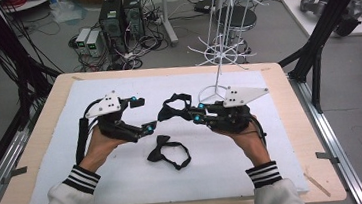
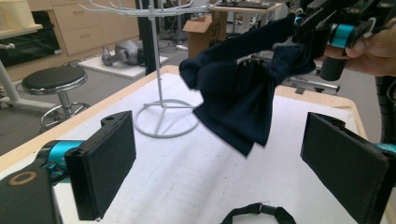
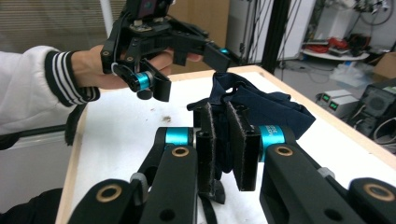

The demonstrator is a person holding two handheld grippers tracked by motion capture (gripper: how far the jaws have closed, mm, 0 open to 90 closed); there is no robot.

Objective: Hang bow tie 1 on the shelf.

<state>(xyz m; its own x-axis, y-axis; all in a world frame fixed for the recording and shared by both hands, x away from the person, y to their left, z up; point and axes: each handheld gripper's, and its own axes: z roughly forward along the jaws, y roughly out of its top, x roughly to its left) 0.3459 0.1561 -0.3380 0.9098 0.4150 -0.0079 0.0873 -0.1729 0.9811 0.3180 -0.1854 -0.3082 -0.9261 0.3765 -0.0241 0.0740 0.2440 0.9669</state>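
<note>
Right gripper [image 1: 196, 114], jaws clamped on a dark bow tie [image 1: 175, 106] held above the white mat [image 1: 273, 138] near the wire rack [image 1: 215, 38]. Left gripper [image 1: 142, 114], jaws spread wide, faces it. A second bow tie [image 1: 166, 151] lies on the mat between the hands.

From my high view I see a grey floor [image 1: 272, 28] around a light wooden table [image 1: 293, 136] covered by a white sheet [image 1: 126, 182]. Beyond the far edge, two black computer towers [image 1: 120, 17] stand among tangled cables [image 1: 139, 51], with two small white boxes [image 1: 87, 40] to their left. A black round stool [image 1: 235, 17] sits farther right, and a white platform [image 1: 306, 19] lies far right. Black frame posts [image 1: 334, 14] rise at the right. Through my left gripper view I see wooden cabinets [image 2: 84, 28] and a cardboard box [image 2: 205, 30].
</note>
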